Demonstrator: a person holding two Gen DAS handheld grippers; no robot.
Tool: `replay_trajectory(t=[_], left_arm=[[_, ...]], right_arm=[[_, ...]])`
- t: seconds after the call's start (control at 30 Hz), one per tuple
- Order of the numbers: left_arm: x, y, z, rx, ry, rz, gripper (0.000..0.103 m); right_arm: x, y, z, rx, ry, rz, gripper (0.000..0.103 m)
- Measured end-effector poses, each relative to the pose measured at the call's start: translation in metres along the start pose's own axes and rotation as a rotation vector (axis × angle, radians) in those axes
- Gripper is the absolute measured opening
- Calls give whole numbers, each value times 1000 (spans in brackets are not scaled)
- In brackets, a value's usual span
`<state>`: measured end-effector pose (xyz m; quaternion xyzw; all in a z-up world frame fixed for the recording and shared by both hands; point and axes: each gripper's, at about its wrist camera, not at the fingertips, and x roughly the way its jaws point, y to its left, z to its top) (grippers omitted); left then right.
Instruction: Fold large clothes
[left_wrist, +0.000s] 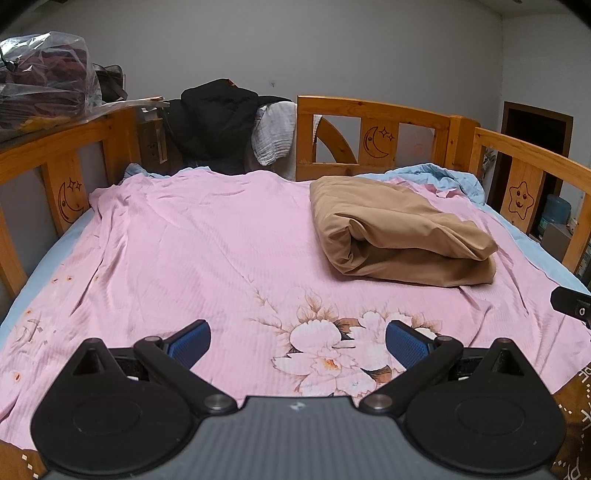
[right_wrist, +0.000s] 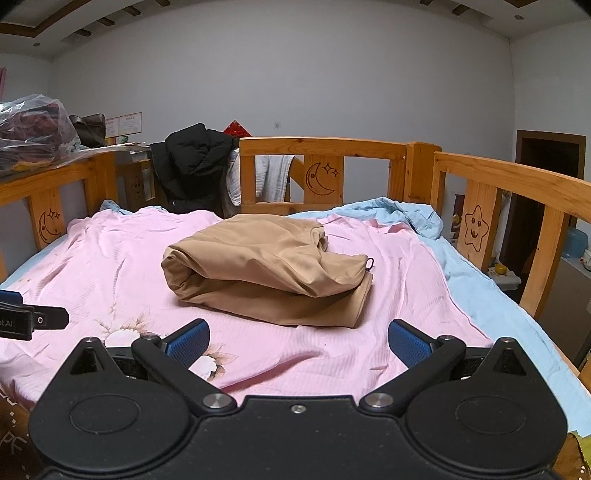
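Observation:
A tan garment (left_wrist: 399, 236) lies folded in a thick bundle on the pink floral sheet (left_wrist: 192, 251), at the right of the bed in the left wrist view. In the right wrist view the garment (right_wrist: 266, 273) lies straight ahead on the sheet (right_wrist: 110, 266). My left gripper (left_wrist: 298, 345) is open and empty above the near part of the sheet, well short and left of the garment. My right gripper (right_wrist: 298, 343) is open and empty, just in front of the garment's near edge. Part of each gripper shows at the edge of the other's view.
A wooden bed rail (right_wrist: 325, 173) with moon and star carvings surrounds the bed. A black jacket (right_wrist: 192, 166) and a white cloth (right_wrist: 273, 181) hang over the far rail. A plastic bag of clothes (left_wrist: 40, 81) sits at the far left. A blue quilt (right_wrist: 406, 214) is bunched at the far right.

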<state>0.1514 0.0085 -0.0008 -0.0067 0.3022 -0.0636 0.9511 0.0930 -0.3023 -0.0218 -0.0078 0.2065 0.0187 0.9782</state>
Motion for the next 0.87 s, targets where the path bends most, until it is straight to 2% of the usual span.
replay_trajectory(t=[0.53, 0.73, 0.87], left_arm=[[-1, 0, 2, 2, -1, 6, 102], [3, -2, 1, 26, 69, 9, 102], [5, -2, -1, 24, 66, 41, 102]], right_arm=[[0, 1, 0, 2, -1, -2, 102], [2, 4, -3, 7, 16, -4, 102], [8, 5, -11, 11, 60, -5, 102]])
